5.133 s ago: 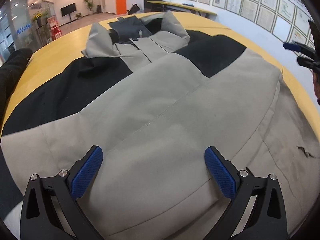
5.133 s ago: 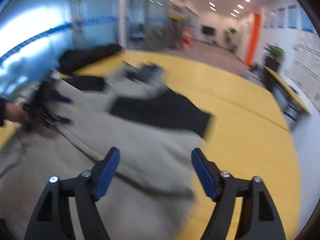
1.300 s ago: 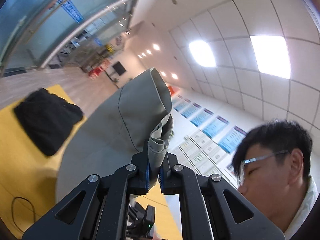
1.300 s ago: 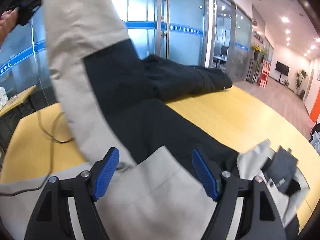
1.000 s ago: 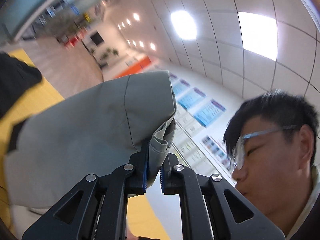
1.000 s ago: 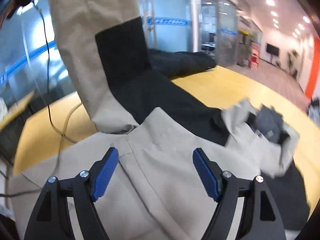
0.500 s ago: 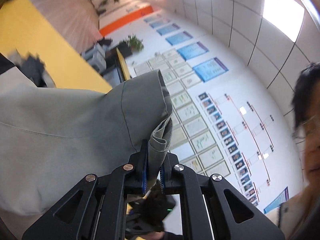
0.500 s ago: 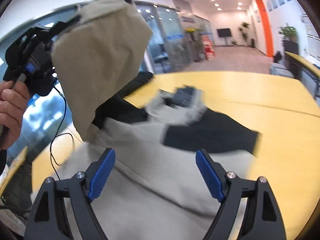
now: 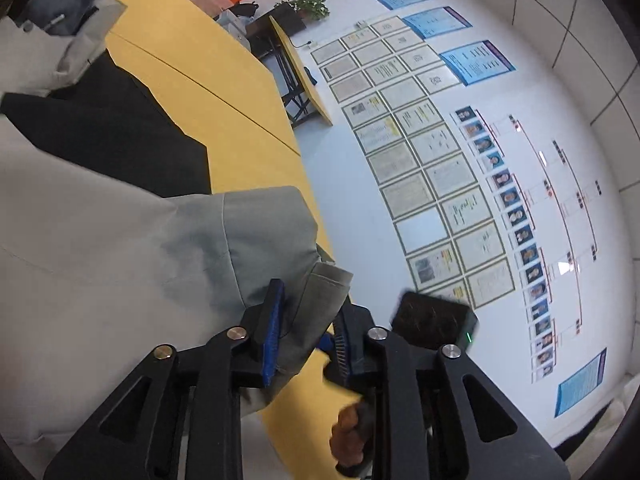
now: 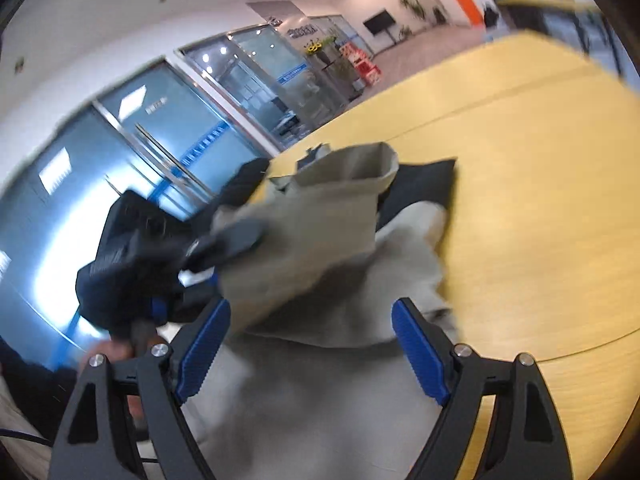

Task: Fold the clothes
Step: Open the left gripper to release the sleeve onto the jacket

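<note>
Jaws of the left gripper [image 9: 306, 332] are seen slightly parted, with the grey sleeve cuff [image 9: 320, 292] of a jacket [image 9: 100, 248] lying between the blue pads [image 9: 272, 332]; whether the cuff is actually pinched cannot be told. Jaws of the right gripper [image 10: 310, 346] are spread wide, with nothing between them, above the near part of the jacket. The grey and black jacket is spread over a yellow table [image 9: 192, 64], its hood [image 9: 60, 20] at the far left in the left wrist view. The sleeve is draped across the jacket body towards the right. A hand [image 9: 350, 436] gripping a black handle is seen low in the left wrist view. Framed notices [image 9: 416, 152] are hung on the wall to the right
</note>
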{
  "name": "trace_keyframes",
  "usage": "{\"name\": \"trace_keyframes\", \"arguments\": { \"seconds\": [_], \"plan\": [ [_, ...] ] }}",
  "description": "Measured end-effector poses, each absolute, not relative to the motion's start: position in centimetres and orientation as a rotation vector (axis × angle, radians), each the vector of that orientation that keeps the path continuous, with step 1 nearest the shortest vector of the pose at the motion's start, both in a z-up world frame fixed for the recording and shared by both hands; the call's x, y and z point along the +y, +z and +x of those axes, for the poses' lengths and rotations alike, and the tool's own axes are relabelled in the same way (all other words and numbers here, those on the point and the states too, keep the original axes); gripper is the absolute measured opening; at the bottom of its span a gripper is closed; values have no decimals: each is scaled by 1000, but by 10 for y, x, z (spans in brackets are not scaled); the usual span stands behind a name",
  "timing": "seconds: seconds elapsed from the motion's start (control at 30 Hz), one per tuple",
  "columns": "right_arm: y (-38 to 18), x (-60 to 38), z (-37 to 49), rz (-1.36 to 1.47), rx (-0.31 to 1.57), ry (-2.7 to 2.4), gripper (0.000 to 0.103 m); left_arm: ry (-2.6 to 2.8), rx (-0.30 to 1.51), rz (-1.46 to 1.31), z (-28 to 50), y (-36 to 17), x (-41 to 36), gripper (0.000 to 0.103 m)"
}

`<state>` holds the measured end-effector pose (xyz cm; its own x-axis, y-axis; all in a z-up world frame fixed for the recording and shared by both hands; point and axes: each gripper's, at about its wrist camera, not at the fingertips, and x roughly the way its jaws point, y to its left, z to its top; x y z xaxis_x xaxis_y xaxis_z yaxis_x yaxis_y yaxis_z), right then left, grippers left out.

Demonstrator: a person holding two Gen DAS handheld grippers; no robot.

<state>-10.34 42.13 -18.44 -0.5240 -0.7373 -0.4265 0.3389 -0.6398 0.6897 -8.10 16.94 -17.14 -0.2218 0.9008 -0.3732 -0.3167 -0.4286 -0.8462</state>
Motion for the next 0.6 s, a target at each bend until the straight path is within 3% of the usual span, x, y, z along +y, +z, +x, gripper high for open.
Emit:
{"name": "trace_keyframes", "arguments": {
  "seconds": [0.13,0.2,0.47,0.5,0.53,0.57,0.6],
  "plan": [
    [-202,423,-120,962,-878,-2055,91,1819,-743,-1118,-59,-130,102,43],
    [-208,414,-125,1016,-872,-2058,94,1866,-707,-1109,-50,-118,67,52],
    [-231,381,-145,1235,-835,-2066,93,1951,-769,-1117,-50,-132,-51,53],
    [-230,375,-149,1283,-774,-2093,89,1964,-787,-1127,-53,-138,-63,52],
    [-229,370,-153,1330,-712,-2118,73,1975,-794,-1136,-57,-145,-67,53],
    [-227,364,-156,1377,-649,-2141,41,1996,-789,-1149,-59,-150,-77,52],
    [-225,358,-160,1415,-591,-2162,25,2019,-780,-1163,-60,-156,-89,52]
  ]
}}
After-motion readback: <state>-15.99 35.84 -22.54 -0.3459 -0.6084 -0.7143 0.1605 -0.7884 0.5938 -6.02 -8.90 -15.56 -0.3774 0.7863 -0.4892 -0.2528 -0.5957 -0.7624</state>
